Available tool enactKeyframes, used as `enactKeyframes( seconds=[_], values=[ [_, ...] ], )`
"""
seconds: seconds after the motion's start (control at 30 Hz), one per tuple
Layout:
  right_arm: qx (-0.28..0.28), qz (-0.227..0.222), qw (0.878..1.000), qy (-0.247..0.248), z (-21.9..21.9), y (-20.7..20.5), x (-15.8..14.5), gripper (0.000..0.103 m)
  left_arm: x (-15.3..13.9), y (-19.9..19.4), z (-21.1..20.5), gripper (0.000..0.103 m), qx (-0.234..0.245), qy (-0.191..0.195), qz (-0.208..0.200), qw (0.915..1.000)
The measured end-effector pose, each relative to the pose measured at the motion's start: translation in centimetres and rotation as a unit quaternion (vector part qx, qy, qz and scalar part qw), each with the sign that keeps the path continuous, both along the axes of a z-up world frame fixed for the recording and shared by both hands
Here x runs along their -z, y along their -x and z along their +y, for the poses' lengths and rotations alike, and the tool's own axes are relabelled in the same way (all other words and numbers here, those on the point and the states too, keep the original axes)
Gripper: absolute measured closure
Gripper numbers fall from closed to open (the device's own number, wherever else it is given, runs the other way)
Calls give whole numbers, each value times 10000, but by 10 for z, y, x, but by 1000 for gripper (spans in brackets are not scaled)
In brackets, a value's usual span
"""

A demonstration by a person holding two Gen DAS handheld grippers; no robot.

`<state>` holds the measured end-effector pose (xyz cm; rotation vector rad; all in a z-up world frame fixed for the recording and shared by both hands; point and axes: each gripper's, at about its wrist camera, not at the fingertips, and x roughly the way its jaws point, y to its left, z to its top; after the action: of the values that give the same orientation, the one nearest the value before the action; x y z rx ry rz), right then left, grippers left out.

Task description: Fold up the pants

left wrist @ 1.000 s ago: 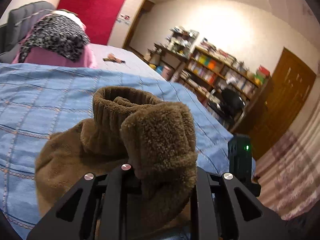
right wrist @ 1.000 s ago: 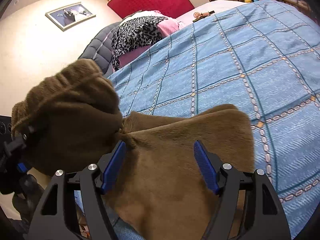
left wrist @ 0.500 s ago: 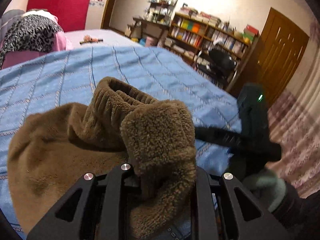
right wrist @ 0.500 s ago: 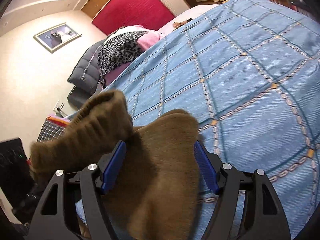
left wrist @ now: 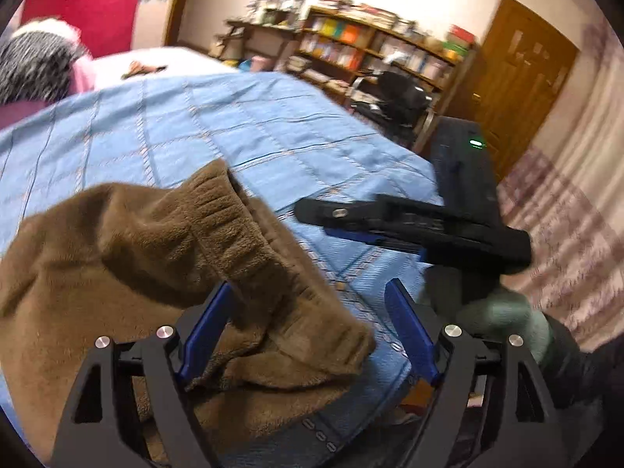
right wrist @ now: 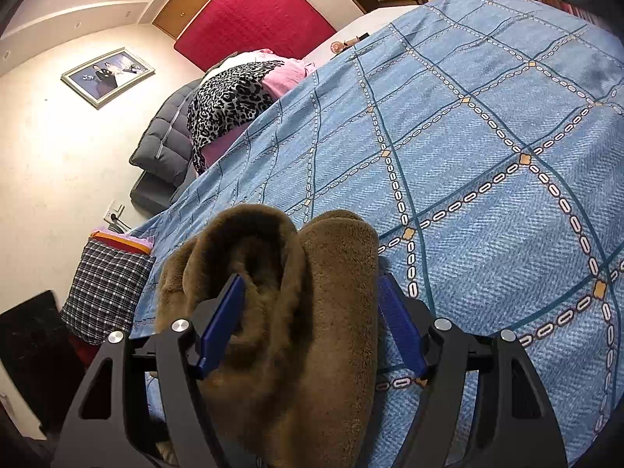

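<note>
The pants lay bunched at the near edge of the bed, on the blue checked bedspread, and I judged the folding only partly done: the brown fleece was doubled over itself in a loose heap, with a ribbed band turned up on top, but nothing looked flat or squared. Smoothing and at least one more tidy fold seemed left to do.

My left tongs stood wide open. The fleece drooped across the left blue pad, touching it, while the right pad hung free above the bedspread, so nothing was gripped there. Through that camera I could also see my right tongs from the side, reaching out over the bed near the pants.

In the right wrist view, my right tongs also stood spread apart. A thick roll of pants filled the gap between the pads; the cloth brushed the left pad, and sat just beside the right one. I judged it loosely cradled, not pinched.
</note>
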<state>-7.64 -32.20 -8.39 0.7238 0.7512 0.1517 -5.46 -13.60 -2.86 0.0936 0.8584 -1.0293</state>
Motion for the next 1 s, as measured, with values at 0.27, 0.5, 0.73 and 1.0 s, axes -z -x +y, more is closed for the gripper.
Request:
enactKeyframes(
  seconds=[0.27,0.5,0.73,1.0],
  values=[
    [-128,24,9999,-52,9,7,-4,31,-7,-11,23,24,-256,259,116,9993],
    [-488,-399,9980,57,29,8,-25,31,-4,-19,62,24,-673,250,131,9973],
    [-1174,-492,9906,498,68,-4,-32,44,4,-23,86,24,-961,186,165,9951],
    [-1405,-203,9865,815,87,-11,-28,91,4,-23,104,24,-1163,219,102,9929]
  ],
)
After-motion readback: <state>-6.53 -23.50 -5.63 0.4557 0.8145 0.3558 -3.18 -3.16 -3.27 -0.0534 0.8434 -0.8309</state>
